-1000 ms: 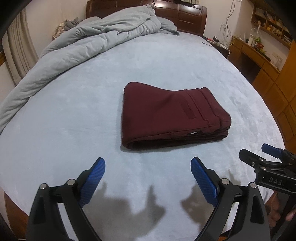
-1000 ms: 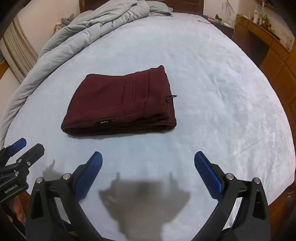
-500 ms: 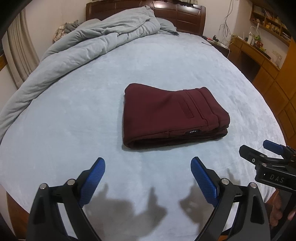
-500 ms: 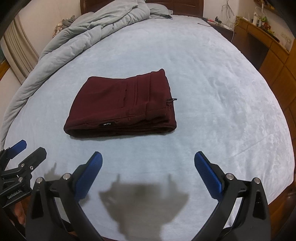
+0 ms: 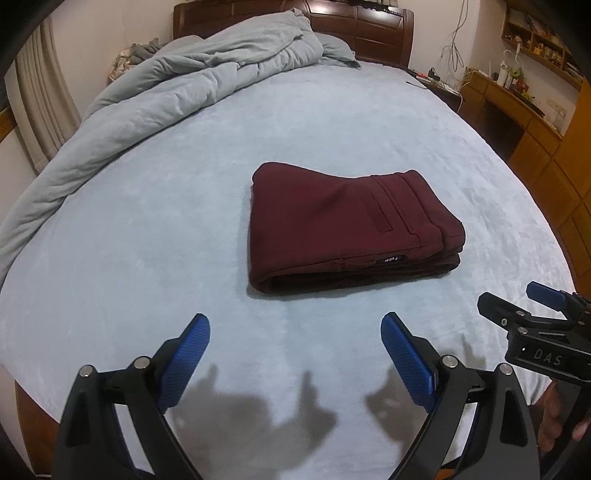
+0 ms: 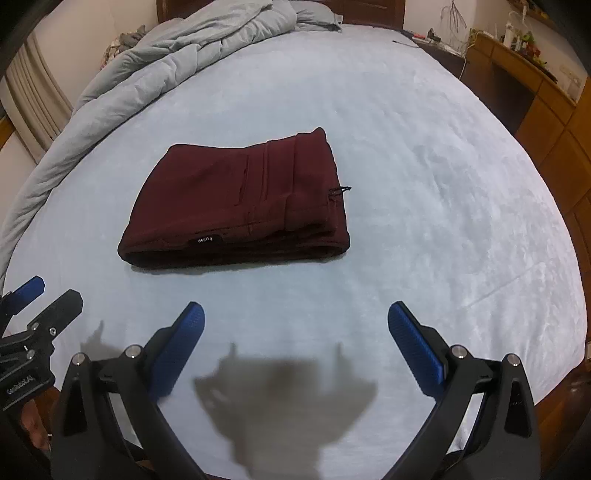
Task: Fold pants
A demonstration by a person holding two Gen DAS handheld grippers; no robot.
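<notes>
Maroon pants folded on the bed, both grippers spread wide and holding nothing

Left to right: rumpled grey duvet bunched along the bed's far-left edge up to the dark wooden headboard; left gripper low over the near part of the pale blue bedsheet, blue pads far apart, nothing between them, its shadow on the sheet below; maroon pants lie mid-bed as a flat multi-layer rectangle, well clear of both grippers, small black label on the near edge, a drawstring end poking out at the right side; right gripper also near the bed's front edge, just beside the left one, fingers wide apart and empty; wooden desk and cabinets along the right wall
</notes>
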